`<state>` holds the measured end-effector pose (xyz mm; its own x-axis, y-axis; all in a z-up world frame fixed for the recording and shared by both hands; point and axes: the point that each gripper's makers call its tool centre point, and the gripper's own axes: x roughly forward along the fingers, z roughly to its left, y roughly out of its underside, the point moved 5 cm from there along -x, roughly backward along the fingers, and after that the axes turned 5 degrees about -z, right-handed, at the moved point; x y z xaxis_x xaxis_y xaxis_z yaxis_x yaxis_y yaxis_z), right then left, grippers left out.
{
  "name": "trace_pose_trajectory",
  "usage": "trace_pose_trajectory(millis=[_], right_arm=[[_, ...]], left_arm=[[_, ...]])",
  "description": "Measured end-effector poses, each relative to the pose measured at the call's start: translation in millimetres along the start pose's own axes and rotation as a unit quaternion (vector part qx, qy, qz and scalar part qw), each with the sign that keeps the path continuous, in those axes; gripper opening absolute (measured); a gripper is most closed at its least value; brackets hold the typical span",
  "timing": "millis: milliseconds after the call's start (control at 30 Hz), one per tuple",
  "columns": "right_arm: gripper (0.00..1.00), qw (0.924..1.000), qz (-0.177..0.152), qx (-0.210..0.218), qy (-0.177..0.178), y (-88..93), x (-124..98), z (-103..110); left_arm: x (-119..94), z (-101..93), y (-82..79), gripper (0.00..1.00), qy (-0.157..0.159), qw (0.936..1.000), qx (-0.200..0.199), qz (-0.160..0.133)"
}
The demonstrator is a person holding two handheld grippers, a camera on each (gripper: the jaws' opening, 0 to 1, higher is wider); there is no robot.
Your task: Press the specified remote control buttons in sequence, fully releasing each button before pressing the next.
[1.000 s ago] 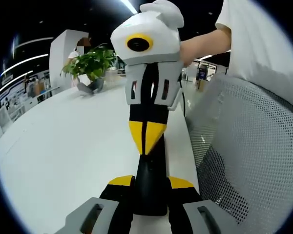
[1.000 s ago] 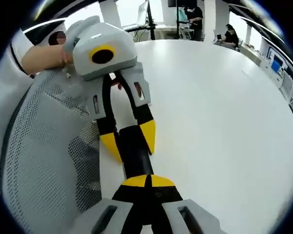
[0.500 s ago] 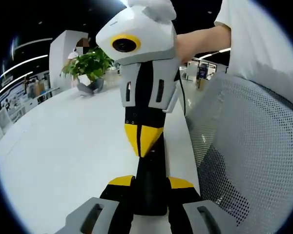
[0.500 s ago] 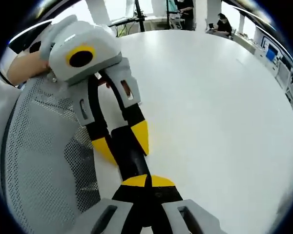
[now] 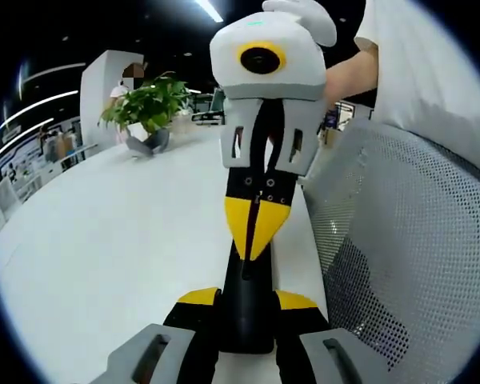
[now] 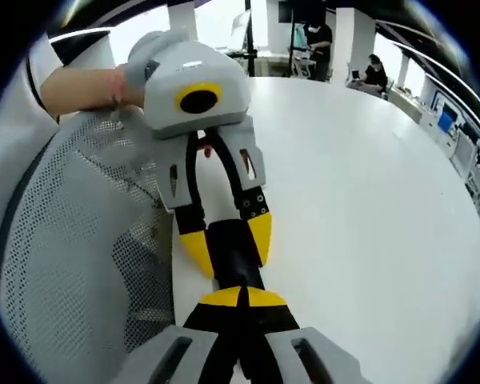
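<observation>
The left tool [image 5: 242,300] grasps the dark remote control [image 5: 244,308], which stands lengthwise between its yellow-tipped jaws at the lower centre of the left gripper view and runs up the frame toward the centre. The right tool [image 5: 256,240] enters that view from the top, its two yellow tips brought together into one point, clenched on nothing, and that point sits on or just above the far part of the remote; contact cannot be confirmed. In the right gripper view the right tool [image 6: 242,298] rises from the bottom centre with tips together over the black remote [image 6: 234,264], while the left tool [image 6: 224,244] comes down from the upper left with its jaws either side of the remote body. The white bench [image 5: 104,240] lies under both, and a mesh chair back [image 5: 400,240] fills the right of the left gripper view. A potted plant [image 5: 148,104] stands at the upper left, far along the bench. No button faces or display are legible, so how many presses are done cannot be told; judged from the posture, the sequence appears under way, with a press at hand and its release and any further buttons outstanding
</observation>
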<state>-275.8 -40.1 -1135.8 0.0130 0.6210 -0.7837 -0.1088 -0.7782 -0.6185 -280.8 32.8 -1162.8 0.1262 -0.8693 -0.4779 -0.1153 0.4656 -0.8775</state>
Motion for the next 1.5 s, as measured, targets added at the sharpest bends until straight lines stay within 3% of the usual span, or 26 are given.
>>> trace_pose_trajectory(millis=[67,167,433,533,700,867,1300,1500], right_arm=[[0.00,0.9997,0.021,-0.013,-0.006,4.2,2.7,0.9],[0.00,0.9996,0.021,-0.016,-0.007,3.0,1.7,1.8],[0.00,0.9927,0.053,-0.109,0.008,0.7,4.4,6.3],[0.00,0.9933,0.049,-0.104,0.013,1.2,4.6,4.9],[0.00,0.9993,0.020,-0.029,0.010,2.8,2.6,1.9],[0.00,0.9996,0.020,-0.020,0.007,1.5,1.9,1.5],[0.00,0.9992,0.014,-0.036,0.001,0.0,4.9,5.7],[0.00,0.9950,0.040,-0.090,0.011,-1.8,8.0,9.2]], left_arm=[[0.0,0.0,-0.1,0.25,0.000,1.0000,0.000,0.000],[0.2,-0.4,-0.1,0.25,-0.003,1.0000,-0.005,-0.002],[0.3,-0.4,-0.4,0.25,-0.004,1.0000,-0.006,-0.003],[0.5,-0.5,-0.6,0.25,-0.004,1.0000,-0.004,-0.002],[0.6,-0.5,-0.7,0.25,-0.004,1.0000,-0.005,-0.002],[0.8,-0.6,-0.8,0.25,-0.005,1.0000,-0.005,-0.001],[1.3,-0.5,-0.3,0.25,-0.005,1.0000,-0.001,0.001],[1.5,-0.4,-0.5,0.25,-0.003,1.0000,-0.006,0.001]])
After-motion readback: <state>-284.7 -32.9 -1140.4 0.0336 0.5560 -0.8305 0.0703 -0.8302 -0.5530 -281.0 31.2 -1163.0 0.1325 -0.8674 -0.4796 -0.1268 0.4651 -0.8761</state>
